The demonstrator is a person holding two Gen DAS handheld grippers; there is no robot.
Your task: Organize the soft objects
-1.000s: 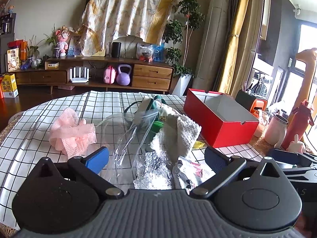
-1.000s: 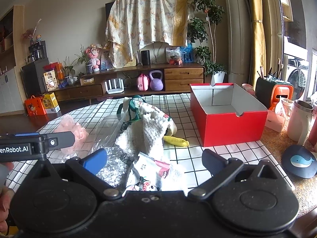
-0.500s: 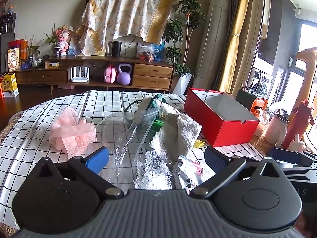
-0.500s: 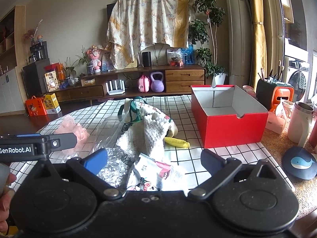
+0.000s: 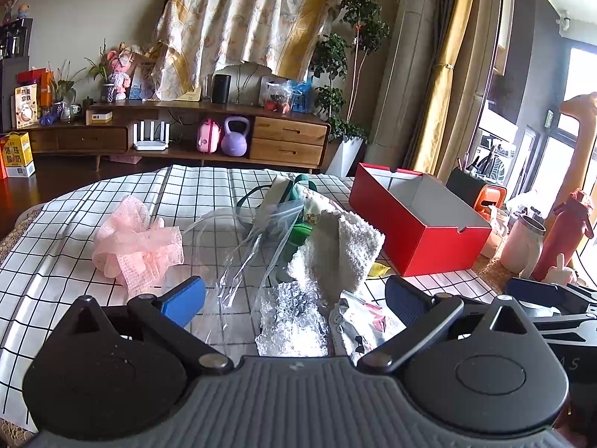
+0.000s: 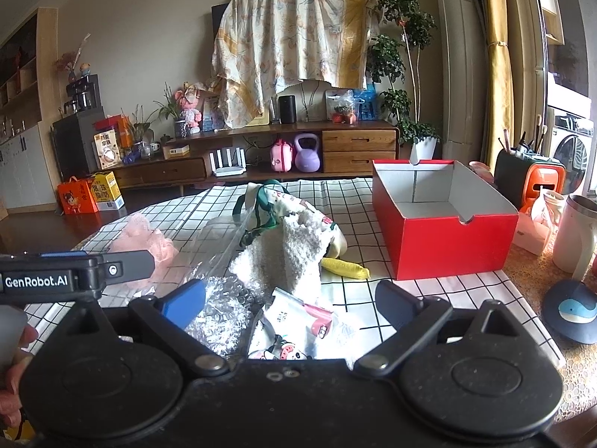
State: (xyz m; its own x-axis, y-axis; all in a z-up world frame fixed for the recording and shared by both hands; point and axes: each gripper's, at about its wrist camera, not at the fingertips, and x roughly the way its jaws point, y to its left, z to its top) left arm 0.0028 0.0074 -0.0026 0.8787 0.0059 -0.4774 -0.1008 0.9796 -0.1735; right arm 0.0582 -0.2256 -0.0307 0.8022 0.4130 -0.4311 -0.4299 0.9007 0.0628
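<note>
A heap of soft things lies mid-table: a white fluffy towel (image 5: 337, 252) (image 6: 287, 255), clear plastic bags (image 5: 242, 254), bubble wrap (image 5: 293, 321) (image 6: 220, 311), a printed pouch (image 6: 298, 321), a green-strapped cloth bag (image 6: 261, 201) and a yellow item (image 6: 345, 268). A pink mesh puff (image 5: 136, 242) (image 6: 140, 240) lies apart at the left. An empty red box (image 5: 418, 216) (image 6: 444, 216) stands at the right. My left gripper (image 5: 294, 298) is open and empty just before the heap. My right gripper (image 6: 291, 300) is open and empty over the pouch.
The table wears a black-and-white checked cloth (image 5: 74, 216). At its right edge stand a cup (image 6: 574, 235), a red bottle (image 5: 563, 235), a whale coaster (image 6: 576, 310) and an orange holder (image 6: 539, 186). The left gripper's body (image 6: 74, 274) juts in from the left of the right wrist view.
</note>
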